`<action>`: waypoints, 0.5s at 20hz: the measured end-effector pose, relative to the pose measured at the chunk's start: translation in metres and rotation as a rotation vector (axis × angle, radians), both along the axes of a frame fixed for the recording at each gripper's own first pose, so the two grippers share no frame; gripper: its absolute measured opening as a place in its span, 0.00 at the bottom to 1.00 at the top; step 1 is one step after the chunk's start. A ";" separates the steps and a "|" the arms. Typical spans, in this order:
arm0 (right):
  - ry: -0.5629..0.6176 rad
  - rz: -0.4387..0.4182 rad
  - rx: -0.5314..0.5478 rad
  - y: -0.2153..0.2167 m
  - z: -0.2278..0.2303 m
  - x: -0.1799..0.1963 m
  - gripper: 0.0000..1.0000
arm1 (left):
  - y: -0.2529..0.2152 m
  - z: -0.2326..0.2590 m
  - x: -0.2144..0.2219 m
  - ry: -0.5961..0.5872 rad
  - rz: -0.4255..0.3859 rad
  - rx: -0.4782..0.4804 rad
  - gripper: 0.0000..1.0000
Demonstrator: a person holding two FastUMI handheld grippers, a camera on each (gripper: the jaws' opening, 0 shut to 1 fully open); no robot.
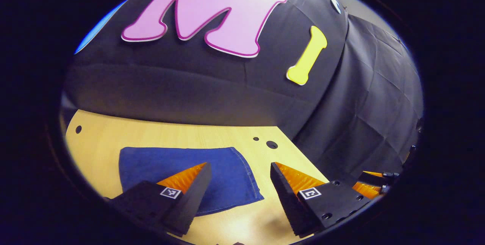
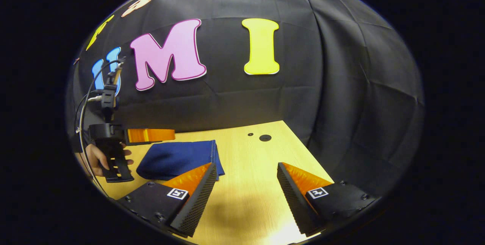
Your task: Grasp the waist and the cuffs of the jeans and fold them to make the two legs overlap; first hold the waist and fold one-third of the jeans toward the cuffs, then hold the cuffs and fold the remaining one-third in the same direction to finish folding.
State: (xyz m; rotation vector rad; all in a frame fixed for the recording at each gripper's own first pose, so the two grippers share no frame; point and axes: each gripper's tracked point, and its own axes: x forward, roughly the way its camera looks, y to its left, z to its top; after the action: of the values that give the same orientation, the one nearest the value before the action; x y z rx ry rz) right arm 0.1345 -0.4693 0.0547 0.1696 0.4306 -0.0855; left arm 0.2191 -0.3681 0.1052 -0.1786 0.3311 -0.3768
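The blue jeans (image 1: 189, 173) lie folded into a flat compact rectangle on the wooden table (image 1: 151, 135). My left gripper (image 1: 239, 169) hangs open above the folded pile's right part, with nothing between its fingers. In the right gripper view the same folded jeans (image 2: 176, 158) rest left of centre, their stacked edges facing right. My right gripper (image 2: 247, 171) stands open over bare wood just right of the jeans, holding nothing. At that view's left edge the left gripper (image 2: 151, 135), gripped by a hand (image 2: 96, 159), floats above the jeans' far left side.
Black cloth (image 1: 360, 124) walls the table at the back and right. Two dark holes (image 2: 264, 138) mark the wood near the back right corner, one more (image 1: 78, 129) at the far left. Cables (image 2: 85, 101) rise from the left gripper.
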 end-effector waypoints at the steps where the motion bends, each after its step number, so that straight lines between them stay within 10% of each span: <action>1: -0.016 0.007 0.000 0.005 0.009 -0.001 0.98 | 0.015 0.014 -0.014 -0.028 0.020 -0.013 0.97; 10: -0.184 0.083 -0.015 0.080 0.129 -0.050 0.98 | 0.164 0.136 -0.188 -0.317 0.252 0.081 0.96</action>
State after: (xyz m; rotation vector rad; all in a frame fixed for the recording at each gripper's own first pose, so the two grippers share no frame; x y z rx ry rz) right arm 0.0847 -0.3897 0.1837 0.1435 0.2526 0.0090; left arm 0.0312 -0.2046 0.2409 -0.0776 0.0100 -0.1377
